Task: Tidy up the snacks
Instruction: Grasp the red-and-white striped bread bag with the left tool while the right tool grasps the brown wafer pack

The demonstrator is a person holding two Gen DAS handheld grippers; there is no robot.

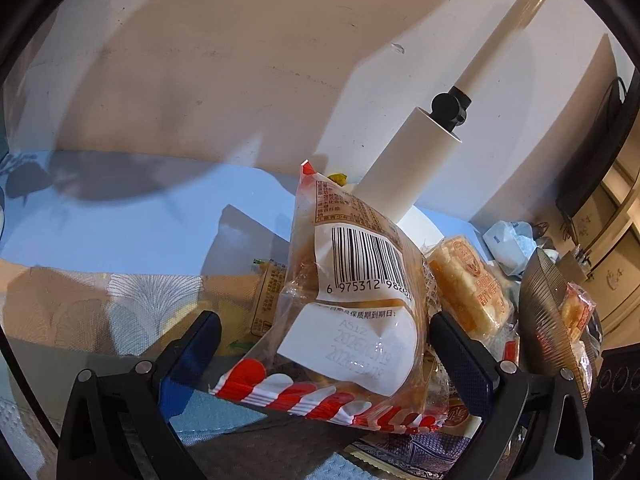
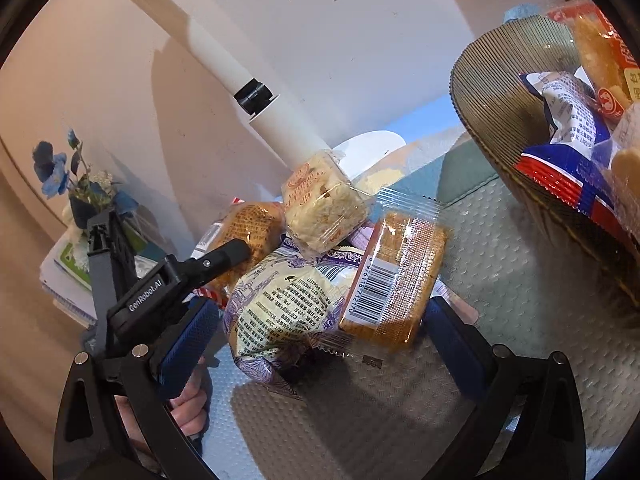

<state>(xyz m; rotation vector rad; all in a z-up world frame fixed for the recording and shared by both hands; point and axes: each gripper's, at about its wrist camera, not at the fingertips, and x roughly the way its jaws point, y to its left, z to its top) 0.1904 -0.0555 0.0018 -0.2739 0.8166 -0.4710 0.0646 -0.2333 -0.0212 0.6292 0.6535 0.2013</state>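
Both the left gripper and right gripper apparently gape wide, angled downward.

snack pile by the lamp post
a packet stands between my left fingers; the basket with packets sits right of the pile.

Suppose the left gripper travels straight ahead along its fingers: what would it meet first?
Most likely the red-striped bread packet, which already sits between the open left gripper's fingers. Depth is hard to judge; the other snacks lie behind it.
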